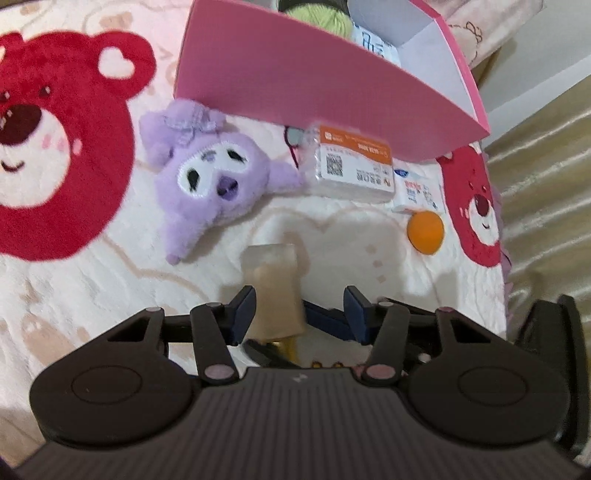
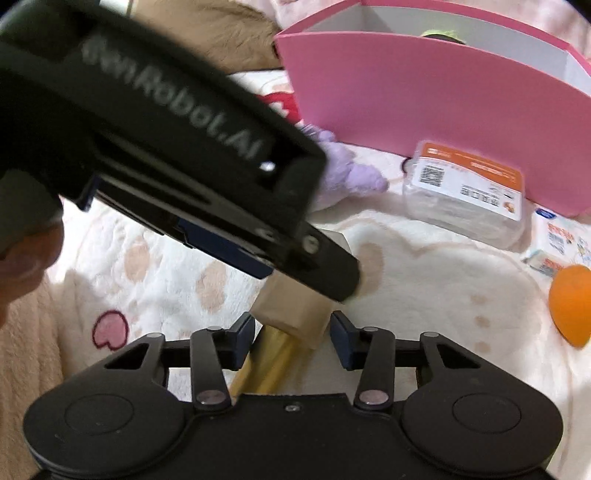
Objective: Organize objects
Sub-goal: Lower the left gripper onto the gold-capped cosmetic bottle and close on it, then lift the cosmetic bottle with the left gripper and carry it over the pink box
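**Both grippers meet at one small bottle on the bear blanket**

The left gripper (image 1: 299, 310) has its fingers apart, and a translucent beige cap (image 1: 275, 291) stands between them, close to the left finger; I cannot tell if it touches. In the right wrist view the right gripper (image 2: 291, 341) is also spread open around the same item, a small bottle (image 2: 284, 332) with a beige cap and a gold body, while the left gripper crosses the view from the upper left. Far behind stands the pink box (image 1: 295, 70), with a green yarn ball (image 1: 321, 16) inside. Near the box lie a purple plush toy (image 1: 214, 177), a tissue pack (image 1: 351, 166) with an orange label, and, further right, an orange makeup sponge (image 1: 424, 230). All rest on the white blanket (image 1: 92, 295) with red bears.
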`<state>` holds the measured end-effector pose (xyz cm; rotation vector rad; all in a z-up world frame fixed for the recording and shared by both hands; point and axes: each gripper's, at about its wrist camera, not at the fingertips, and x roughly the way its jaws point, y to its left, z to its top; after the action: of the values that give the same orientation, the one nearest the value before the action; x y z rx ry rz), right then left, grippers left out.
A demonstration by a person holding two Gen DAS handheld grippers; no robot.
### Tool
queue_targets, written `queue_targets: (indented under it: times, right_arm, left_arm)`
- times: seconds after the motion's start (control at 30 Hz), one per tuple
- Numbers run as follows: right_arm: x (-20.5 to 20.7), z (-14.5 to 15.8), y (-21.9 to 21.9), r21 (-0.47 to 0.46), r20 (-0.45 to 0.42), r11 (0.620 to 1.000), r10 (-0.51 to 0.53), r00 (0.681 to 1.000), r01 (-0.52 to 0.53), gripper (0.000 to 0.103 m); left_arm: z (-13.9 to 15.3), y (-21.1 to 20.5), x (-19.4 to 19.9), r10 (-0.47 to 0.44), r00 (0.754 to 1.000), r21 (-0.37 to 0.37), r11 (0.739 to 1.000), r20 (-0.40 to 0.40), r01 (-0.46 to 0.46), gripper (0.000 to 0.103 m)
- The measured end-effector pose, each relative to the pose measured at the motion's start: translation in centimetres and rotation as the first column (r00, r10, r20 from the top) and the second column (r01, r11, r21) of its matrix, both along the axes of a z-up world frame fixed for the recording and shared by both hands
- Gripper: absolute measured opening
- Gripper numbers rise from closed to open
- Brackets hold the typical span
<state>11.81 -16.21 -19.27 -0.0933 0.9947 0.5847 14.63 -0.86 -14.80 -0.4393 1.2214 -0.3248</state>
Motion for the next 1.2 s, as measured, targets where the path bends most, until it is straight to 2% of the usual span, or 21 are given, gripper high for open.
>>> queue_targets:
  times: [0.07,0.23,0.4,0.5,0.6,0.7,0.87,1.0,1.07,1.2]
  right_arm:
    - [-0.3,0.4,-0.3,-0.024,0.027,1.0,-0.012,1.0,0.012,0.041]
    - [-0.1,1.0,-1.9,-0.024,0.019,0.997,-0.073,0.997,0.074,0.041]
    - [-0.4,0.7,-1.7,-0.036,0.041,0.999,-0.038,0.998,0.039,0.041]
    - [0.1,0.0,-1.2,-0.047,0.056,0.999,-0.023,0.998,0.026,0.042]
    - [1.3,-1.2,-1.1,-0.007,0.038,0.999,-0.051,0.998,0.051,0.042]
    - [1.4,-1.1,-1.4,0.019,0.035,0.997,-0.078,0.996,0.078,0.041]
    - [1.3,-0.9,-2.5,0.058,-0.03,0.989,-0.134,0.99,0.136,0.039]
    - [1.4,-1.0,-3.4,0.086,-0.082,0.983,-0.153,0.985,0.16,0.039]
    - [2.2,-1.2,-4.2,0.131,-0.12,0.973,-0.176,0.977,0.191,0.04]
    - [0.5,-0.9,-5.9,0.221,-0.196,0.94,-0.217,0.956,0.259,0.04]
  left_arm:
    - [0.3,0.0,0.0,0.006,1.0,0.017,1.0,0.024,-0.006,0.05]
    - [-0.4,-0.4,0.2,0.023,0.999,0.029,0.999,0.029,-0.024,0.047]
    - [-2.2,-1.9,0.5,-0.002,1.0,0.022,1.0,-0.013,0.002,0.044]
    - [-2.3,-2.2,0.2,0.002,1.0,0.034,0.999,0.005,-0.003,0.044]
    - [-2.6,-2.0,0.4,0.017,1.0,0.025,1.0,0.0,-0.017,0.045]
    - [-2.5,-2.0,0.4,0.025,1.0,0.031,0.999,0.013,-0.025,0.046]
    - [-2.7,-2.4,0.0,0.025,1.0,0.032,0.999,-0.008,-0.025,0.054]
    - [-2.5,-3.2,-0.7,0.007,1.0,0.05,0.999,0.014,-0.008,0.053]
    - [-2.5,-3.5,-0.9,0.001,1.0,0.044,0.999,0.025,-0.002,0.048]
    - [-1.9,-4.2,-1.4,-0.028,0.998,0.063,0.998,0.061,0.024,0.046]
